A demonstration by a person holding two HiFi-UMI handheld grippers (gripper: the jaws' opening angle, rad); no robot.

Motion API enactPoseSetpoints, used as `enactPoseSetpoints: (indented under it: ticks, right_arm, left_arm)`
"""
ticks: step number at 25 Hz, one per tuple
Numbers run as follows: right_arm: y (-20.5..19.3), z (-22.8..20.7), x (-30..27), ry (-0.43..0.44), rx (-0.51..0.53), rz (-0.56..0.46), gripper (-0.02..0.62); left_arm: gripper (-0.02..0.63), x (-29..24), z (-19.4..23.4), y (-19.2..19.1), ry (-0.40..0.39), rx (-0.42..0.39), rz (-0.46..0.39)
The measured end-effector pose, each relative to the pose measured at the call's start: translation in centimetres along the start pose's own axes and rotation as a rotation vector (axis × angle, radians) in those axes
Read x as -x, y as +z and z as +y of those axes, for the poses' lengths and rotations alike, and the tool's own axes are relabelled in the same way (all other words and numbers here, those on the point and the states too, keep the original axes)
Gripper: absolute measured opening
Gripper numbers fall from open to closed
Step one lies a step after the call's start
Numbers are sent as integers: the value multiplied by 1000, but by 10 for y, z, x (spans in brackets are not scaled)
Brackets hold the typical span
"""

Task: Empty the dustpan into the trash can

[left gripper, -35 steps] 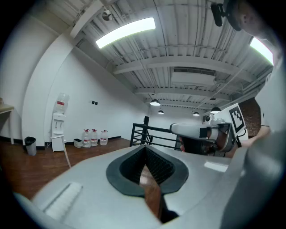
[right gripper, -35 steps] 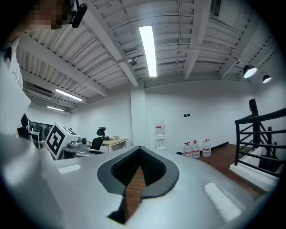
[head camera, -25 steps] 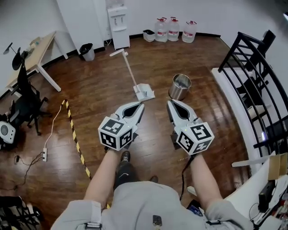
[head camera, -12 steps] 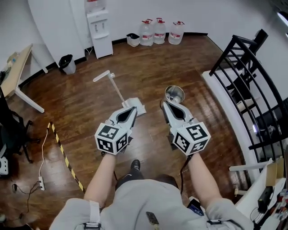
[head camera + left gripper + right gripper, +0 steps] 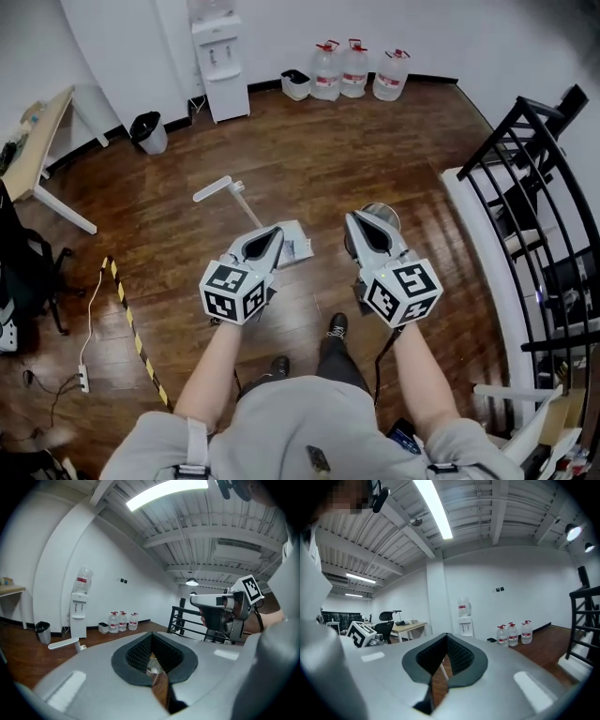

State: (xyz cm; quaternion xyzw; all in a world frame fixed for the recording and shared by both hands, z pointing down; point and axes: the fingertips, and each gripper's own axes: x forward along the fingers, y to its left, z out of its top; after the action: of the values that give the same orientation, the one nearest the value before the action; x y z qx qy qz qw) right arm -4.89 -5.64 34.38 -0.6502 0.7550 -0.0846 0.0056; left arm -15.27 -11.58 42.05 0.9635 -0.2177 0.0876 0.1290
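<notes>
Holding both tongs out ahead of us, we have the left gripper [image 5: 273,232] and the right gripper [image 5: 357,217] each pinched fully shut, with nothing caught between the jaws. Just past the left tips the white dustpan [image 5: 292,246] lies on the wood floor [image 5: 309,141], its long handle running off to the far left, and the metal trash can [image 5: 387,216] stands near it, half hidden behind the right tips. Farther off, along the floor's far edge at the white wall, we see a water dispenser [image 5: 220,56] and three water jugs [image 5: 354,70].

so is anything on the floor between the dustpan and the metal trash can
Nothing visible: only bare wood floor between the dustpan and the metal trash can, which the right tongs partly cover in the head view.
</notes>
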Motion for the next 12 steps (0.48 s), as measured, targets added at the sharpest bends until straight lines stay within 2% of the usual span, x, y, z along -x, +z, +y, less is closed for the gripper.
enactPoseSetpoints:
  ticks: [7, 12]
  right_arm:
    - [-5, -54, -63, 184, 3, 46, 0]
    - [-16, -73, -109, 277, -25, 94, 0]
  left_arm:
    - [5, -55, 40, -5, 233, 25, 11]
    - [5, -66, 68, 2, 369, 50, -11]
